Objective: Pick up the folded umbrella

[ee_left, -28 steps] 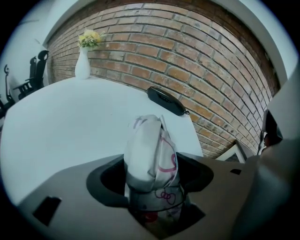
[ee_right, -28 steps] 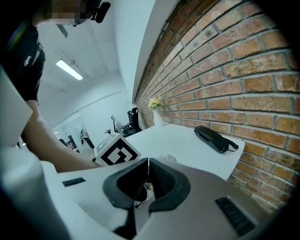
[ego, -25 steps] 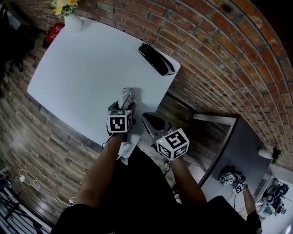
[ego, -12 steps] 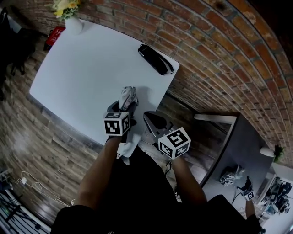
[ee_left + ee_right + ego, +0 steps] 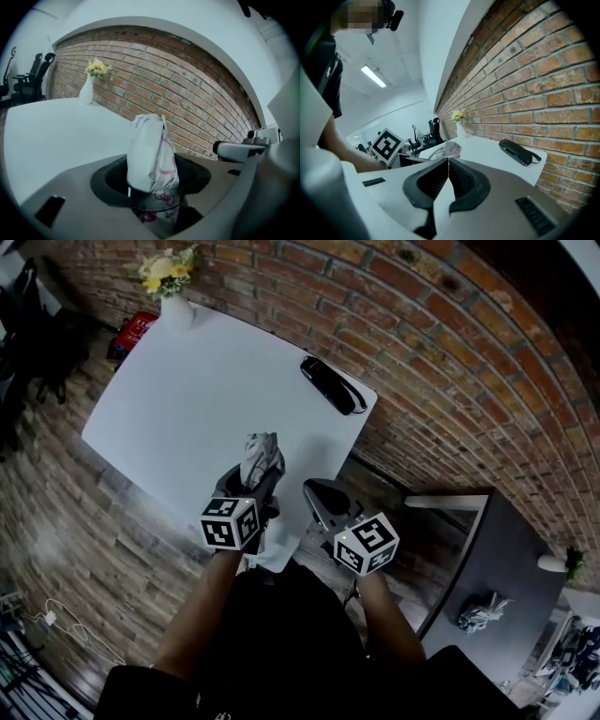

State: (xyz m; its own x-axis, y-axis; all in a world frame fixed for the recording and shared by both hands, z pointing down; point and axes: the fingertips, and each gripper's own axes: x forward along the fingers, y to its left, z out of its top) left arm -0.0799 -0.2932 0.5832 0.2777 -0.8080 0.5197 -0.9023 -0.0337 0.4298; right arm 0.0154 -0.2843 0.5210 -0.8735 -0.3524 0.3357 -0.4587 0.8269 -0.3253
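One folded umbrella (image 5: 149, 152) clamped in left gripper (image 5: 247, 484), jaws just closing on it; right gripper (image 5: 448, 163) jaws together, empty; one flower vase (image 5: 176, 307); one white table (image 5: 183, 390).

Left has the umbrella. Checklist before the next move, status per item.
1. Grip: left gripper shut on the folded umbrella, jaws having just been closing on its lower part: ok.
2. Umbrella bundled, not unfurling: ok.
3. Umbrella clear of the white table: cannot tell.
4. The right gripper empty, jaws together: ok.
5. The black object and vase well away from both grippers: ok.
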